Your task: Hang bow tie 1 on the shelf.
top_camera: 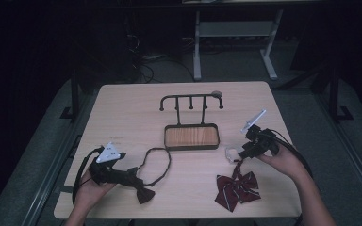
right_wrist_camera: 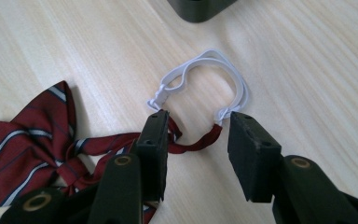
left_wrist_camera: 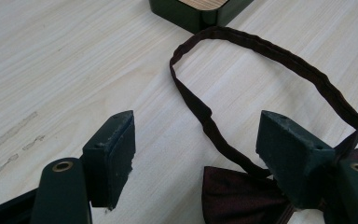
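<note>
On the near half of the table (top_camera: 122, 113), two bow ties lay in front of a small stand (top_camera: 191, 123) with a row of hooks over a wood-lined tray. The right gripper (right_wrist_camera: 196, 135) stood over the strap of the striped bow tie (top_camera: 238, 188), at the point where the red band (right_wrist_camera: 198, 141) met the white elastic loop (right_wrist_camera: 205, 77). Its jaws were about half open and straddled the red band; the pads did not yet press on it, so nothing was held. The left gripper (left_wrist_camera: 196, 149) stood wide open just above the dark bow tie (left_wrist_camera: 240, 198), whose neck loop (left_wrist_camera: 279, 56) lay spread on the table toward the tray; it too held nothing, though its right-hand jaw sat very near the strap. The step in hand appeared to be the pick-up of each tie by its strap, presumably for hanging on the hooks. The next move would call for closing the right jaws squarely on the thin band, low enough to catch it against the tabletop. The loop would then need to lift clear and stay open, so that it could pass over a hook.
</note>
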`<state>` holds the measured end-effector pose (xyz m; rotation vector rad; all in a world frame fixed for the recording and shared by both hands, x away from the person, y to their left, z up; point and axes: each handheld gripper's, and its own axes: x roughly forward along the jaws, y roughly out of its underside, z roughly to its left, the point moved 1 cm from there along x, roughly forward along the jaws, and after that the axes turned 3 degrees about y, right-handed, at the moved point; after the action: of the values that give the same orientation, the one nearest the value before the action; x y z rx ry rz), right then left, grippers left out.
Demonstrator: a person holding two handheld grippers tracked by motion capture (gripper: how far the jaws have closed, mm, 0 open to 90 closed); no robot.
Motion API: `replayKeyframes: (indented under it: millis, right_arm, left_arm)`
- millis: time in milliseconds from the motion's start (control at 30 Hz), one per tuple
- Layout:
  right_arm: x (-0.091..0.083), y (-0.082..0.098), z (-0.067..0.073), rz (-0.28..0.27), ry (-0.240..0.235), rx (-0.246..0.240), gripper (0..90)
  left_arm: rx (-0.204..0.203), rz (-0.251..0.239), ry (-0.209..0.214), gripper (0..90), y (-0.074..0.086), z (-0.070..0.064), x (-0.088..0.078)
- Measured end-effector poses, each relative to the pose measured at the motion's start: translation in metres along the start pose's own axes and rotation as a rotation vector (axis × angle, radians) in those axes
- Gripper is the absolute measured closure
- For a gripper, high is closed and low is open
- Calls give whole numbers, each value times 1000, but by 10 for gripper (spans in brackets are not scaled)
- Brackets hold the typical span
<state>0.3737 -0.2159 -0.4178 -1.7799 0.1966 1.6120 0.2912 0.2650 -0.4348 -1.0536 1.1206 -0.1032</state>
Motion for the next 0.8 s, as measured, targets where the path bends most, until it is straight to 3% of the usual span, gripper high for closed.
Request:
replayKeyframes:
  millis: [800]
  right_arm:
    - [28, -9, -11, 127, 38, 40, 643]
  left_arm:
    - [1, 3, 1, 286, 1, 0, 0]
